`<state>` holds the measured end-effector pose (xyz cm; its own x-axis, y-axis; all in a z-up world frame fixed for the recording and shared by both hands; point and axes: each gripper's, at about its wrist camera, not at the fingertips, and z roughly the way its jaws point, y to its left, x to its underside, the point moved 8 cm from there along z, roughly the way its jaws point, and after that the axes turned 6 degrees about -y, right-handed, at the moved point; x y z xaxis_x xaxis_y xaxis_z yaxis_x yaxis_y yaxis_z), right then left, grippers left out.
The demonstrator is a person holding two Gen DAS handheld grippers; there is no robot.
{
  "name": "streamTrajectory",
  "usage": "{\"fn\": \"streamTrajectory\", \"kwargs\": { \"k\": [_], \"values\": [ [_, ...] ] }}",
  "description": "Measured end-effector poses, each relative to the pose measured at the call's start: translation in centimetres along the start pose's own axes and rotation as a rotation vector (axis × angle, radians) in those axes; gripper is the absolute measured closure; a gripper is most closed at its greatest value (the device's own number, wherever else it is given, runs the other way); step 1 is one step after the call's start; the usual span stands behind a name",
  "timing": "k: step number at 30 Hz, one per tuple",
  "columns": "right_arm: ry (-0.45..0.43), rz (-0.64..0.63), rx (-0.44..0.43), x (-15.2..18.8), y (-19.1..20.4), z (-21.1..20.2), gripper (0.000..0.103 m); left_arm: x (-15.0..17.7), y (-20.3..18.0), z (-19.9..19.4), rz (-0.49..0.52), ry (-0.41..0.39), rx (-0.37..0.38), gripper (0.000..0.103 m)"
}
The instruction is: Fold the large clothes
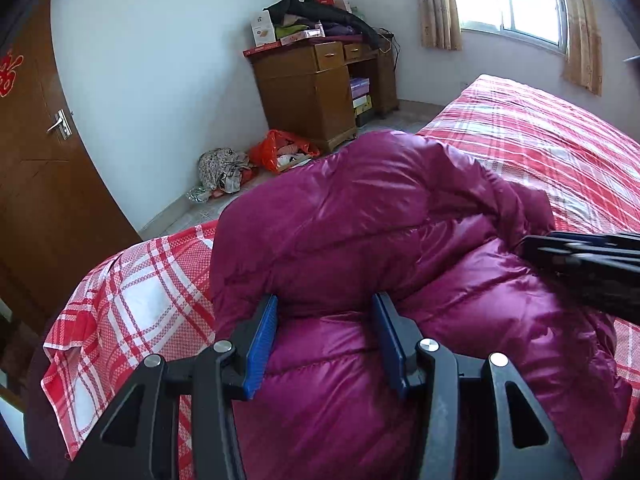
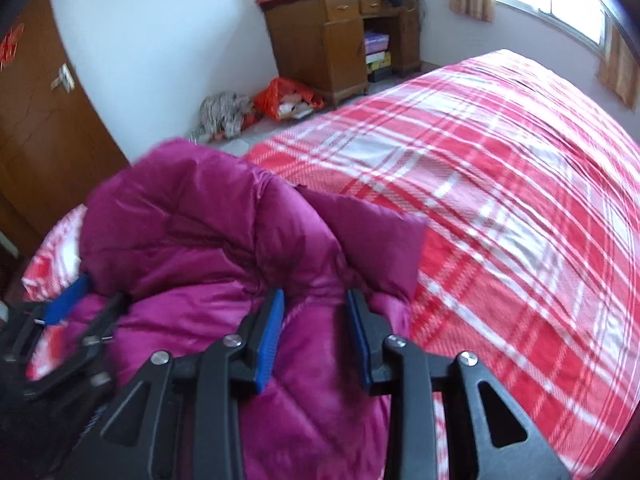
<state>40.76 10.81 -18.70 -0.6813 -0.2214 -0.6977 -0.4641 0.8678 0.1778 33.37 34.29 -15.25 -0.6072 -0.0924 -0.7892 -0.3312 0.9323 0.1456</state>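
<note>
You had a magenta down jacket (image 1: 360, 208) lying on the red-and-white plaid bedspread (image 1: 132, 276), bunched near the bed's near-left corner, with both tools on it. Your left gripper (image 1: 325, 312) had its blue pads spread wide with a puffed fold of the jacket bulging between them; whether they were truly pinching it or only resting against it I cannot tell. Your right gripper (image 2: 316, 316) stood the same way, pads apart with fabric rising between them, its grip likewise unclear.

By the look of it, the jacket would handle as light but bulky: soft, springy with fill, and slick on its shiny shell, so a shallow pinch would likely slide off. A seam, the hem or a quilting line would probably give a surer hold than a fat puffed panel.

The garment was humped up, one part lifted and folded over the rest, and a flap (image 2: 372, 236) stuck out toward the open bedspread on the right. Its long axis seemed to run away from you toward the desk (image 1: 316, 92), though the bunching hid which end was collar and which was hem
</note>
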Motion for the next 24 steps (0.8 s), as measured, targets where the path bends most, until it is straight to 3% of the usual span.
{"fn": "streamTrajectory", "kwargs": {
  "k": [5, 9, 15, 19, 24],
  "values": [
    [-0.061, 0.001, 0.028, 4.3, 0.9, -3.9, 0.066, 0.3, 0.1, -0.3, -0.002, -0.016, -0.003, 0.052],
    [-0.035, 0.085, -0.009, 6.9, 0.3, -2.7, 0.059, 0.1, 0.2, -1.3, 0.008, -0.03, 0.01, 0.052],
    [-0.064, 0.138, -0.01, 7.0, -0.5, -2.8, 0.042, 0.4, 1.4, -6.0, -0.031, -0.009, 0.039, 0.053],
    [-0.125, 0.23, -0.033, 6.8, -1.3, -6.1, 0.042, 1.3, 1.9, -9.7, -0.046, -0.027, 0.023, 0.049],
    [-0.189, 0.175, -0.002, 8.3, -0.1, -11.2, 0.038, 2.8, 1.7, -13.6, -0.043, -0.066, 0.0, 0.039]
  ]
}}
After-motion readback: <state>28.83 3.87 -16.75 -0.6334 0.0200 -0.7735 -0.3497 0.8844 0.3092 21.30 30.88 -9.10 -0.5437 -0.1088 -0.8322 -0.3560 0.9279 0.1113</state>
